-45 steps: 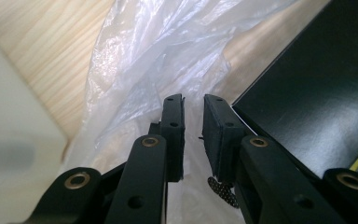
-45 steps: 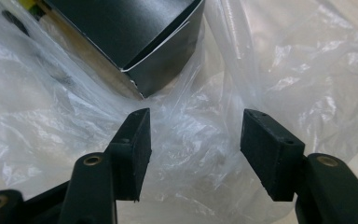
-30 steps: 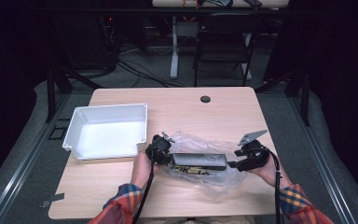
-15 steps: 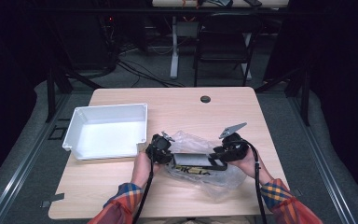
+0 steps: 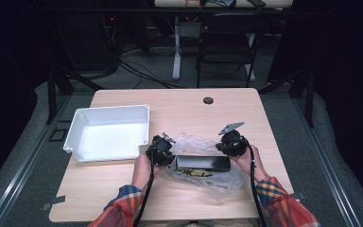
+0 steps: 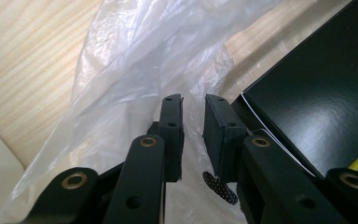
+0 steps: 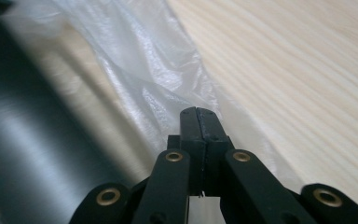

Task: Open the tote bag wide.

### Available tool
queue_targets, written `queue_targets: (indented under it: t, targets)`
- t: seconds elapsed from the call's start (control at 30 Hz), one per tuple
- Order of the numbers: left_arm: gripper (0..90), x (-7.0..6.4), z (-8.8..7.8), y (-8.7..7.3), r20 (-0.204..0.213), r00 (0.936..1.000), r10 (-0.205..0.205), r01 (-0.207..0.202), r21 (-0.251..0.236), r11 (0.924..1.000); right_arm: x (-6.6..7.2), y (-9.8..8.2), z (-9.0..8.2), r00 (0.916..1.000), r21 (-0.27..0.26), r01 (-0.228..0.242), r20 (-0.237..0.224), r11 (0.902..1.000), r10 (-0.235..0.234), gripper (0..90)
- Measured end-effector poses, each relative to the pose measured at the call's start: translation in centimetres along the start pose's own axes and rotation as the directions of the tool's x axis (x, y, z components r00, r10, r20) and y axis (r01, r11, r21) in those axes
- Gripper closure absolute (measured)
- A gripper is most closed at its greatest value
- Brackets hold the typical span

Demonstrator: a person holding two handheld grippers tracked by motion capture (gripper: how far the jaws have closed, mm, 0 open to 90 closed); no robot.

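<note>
A clear plastic bag lies crumpled at the near middle of the wooden table, with a long black box inside it. My left gripper is at the bag's left end. In the left gripper view its jaws stand nearly together with the bag's film bunched between them, beside the box's corner. My right gripper is at the bag's right end. Its jaws have just been closing and now meet on the film's edge, next to the box.
A white tray stands at the table's left, close to my left hand. A dark round grommet sits near the far edge. Beyond the table are a chair and floor cables. Bare wood lies right of the bag.
My right gripper has moved left and down to the bag's right end, and its jaws have closed. The left gripper and the box have stayed put.
</note>
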State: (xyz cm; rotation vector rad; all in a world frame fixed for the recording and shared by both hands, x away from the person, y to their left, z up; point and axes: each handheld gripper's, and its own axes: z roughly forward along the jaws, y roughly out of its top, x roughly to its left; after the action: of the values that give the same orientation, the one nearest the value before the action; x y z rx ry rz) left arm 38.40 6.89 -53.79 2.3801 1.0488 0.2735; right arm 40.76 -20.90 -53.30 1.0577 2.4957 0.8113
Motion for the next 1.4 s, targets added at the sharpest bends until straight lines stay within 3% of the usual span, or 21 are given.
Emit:
queue_targets:
  t: [0.03, 0.1, 0.2, 0.33, 0.53, 0.7, 0.87, 1.0, 1.17, 1.4]
  targets:
    - [76.4, 0.1, -0.1, 0.0, 0.006, 1.0, 0.005, -0.005, -0.001, 1.0, -0.1, 0.0, 0.3, 0.9997, 0.008, 0.007, 0.022, 0.9999, -0.007, 90.0]
    - [74.4, 0.2, -0.3, 0.0, 0.009, 0.9999, 0.006, -0.006, 0.001, 1.0, -0.1, 0.0, 0.9, 0.9998, 0.02, 0.004, 0.017, 0.9998, -0.005, 89.9]
    - [67.7, 0.5, -1.1, -0.1, 0.023, 0.9996, 0.015, -0.015, -0.01, 0.9998, 0.1, 0.1, 0.7, 0.9998, 0.018, 0.016, -0.009, 0.9997, -0.016, 78.2]
    - [53.5, 0.8, -2.5, 0.0, 0.044, 0.9985, 0.031, -0.03, -0.028, 0.9992, 0.2, 0.4, -1.2, 0.9993, -0.034, 0.01, -0.036, 0.9994, -0.011, 64.5]
    - [35.8, 1.1, -4.4, 0.1, 0.064, 0.9971, 0.042, -0.038, -0.062, 0.9973, -0.1, 0.2, -4.0, 0.9992, -0.068, -0.004, -0.041, 0.9977, 0.002, 40.0]
    - [27.4, 1.1, -5.6, 0.2, 0.084, 0.9934, 0.079, -0.072, -0.085, 0.9938, -0.8, -0.6, -6.3, 0.9974, -0.101, -0.041, -0.063, 0.9941, 0.035, 29.3]
    - [21.2, 1.2, -6.3, 0.3, 0.103, 0.9889, 0.107, -0.099, -0.081, 0.9918, -1.5, -2.1, -8.1, 0.9958, -0.1, -0.064, -0.072, 0.9929, 0.057, 17.8]
    - [19.6, 1.4, -7.0, 0.3, 0.117, 0.9841, 0.133, -0.125, -0.08, 0.989, -2.2, -3.6, -9.0, 0.9944, -0.104, -0.088, -0.067, 0.9907, 0.081, 14.4]
    - [16.2, 1.3, -7.5, 0.7, 0.135, 0.9714, 0.195, -0.187, -0.07, 0.9798, -3.2, -5.3, -9.7, 0.9913, -0.098, -0.099, -0.096, 0.9903, 0.09, 13.5]
    - [11.8, 1.6, -7.5, 0.9, 0.128, 0.9691, 0.211, -0.205, -0.053, 0.9772, -4.0, -7.5, -10.1, 0.9905, -0.073, -0.112, -0.088, 0.991, 0.106, 7.3]
